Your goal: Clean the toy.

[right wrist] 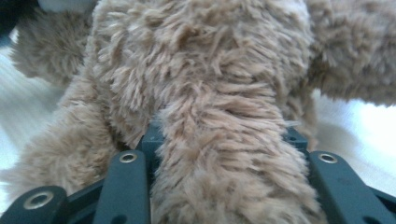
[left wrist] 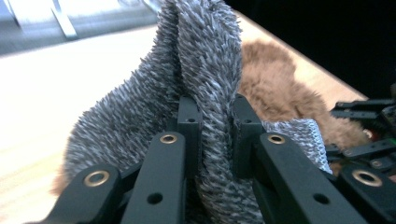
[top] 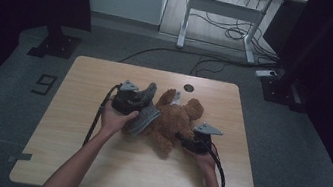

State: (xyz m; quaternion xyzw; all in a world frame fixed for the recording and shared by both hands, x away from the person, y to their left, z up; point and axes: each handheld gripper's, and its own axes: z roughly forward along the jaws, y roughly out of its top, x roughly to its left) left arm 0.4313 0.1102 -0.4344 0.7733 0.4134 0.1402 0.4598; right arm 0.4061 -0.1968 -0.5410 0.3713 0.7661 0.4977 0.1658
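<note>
The teddy bear [top: 175, 122] and grey garment [top: 145, 115] crowd mid-table; bare wooden table [top: 81, 110] lies all around.

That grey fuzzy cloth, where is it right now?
In the high view the grey fuzzy cloth sits near the table's middle, pinched in the left tongs and draped against the brown teddy bear's left side.
</note>
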